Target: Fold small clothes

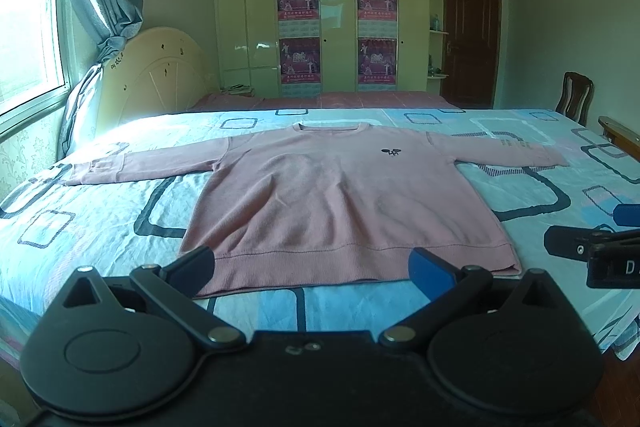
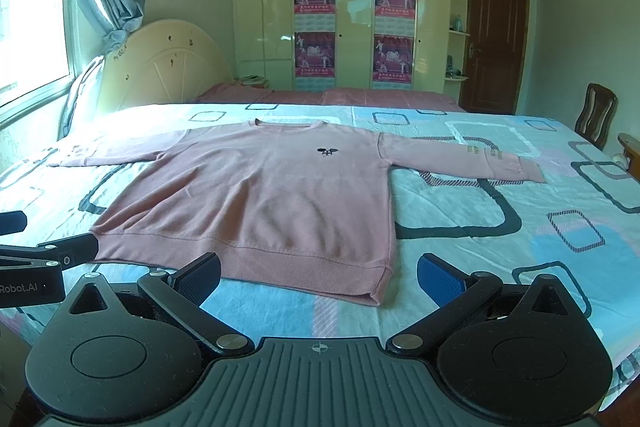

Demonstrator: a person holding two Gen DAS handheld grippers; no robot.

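A pink long-sleeved sweatshirt (image 1: 336,203) (image 2: 264,199) lies flat and face up on the bed, both sleeves spread out sideways, collar at the far side, hem toward me. My left gripper (image 1: 312,271) hovers open just in front of the hem's middle, nothing between its fingers. My right gripper (image 2: 318,277) is open too, near the hem's right corner, holding nothing. In the left wrist view the right gripper (image 1: 592,239) shows at the right edge. In the right wrist view the left gripper (image 2: 48,247) shows at the left edge.
The bed carries a light blue sheet (image 1: 100,227) (image 2: 500,227) with dark rectangle prints. A cream headboard (image 1: 160,71) and a pillow (image 1: 80,107) stand at the left under the window. A wooden chair (image 2: 596,115) stands at the far right, wardrobes and a brown door behind.
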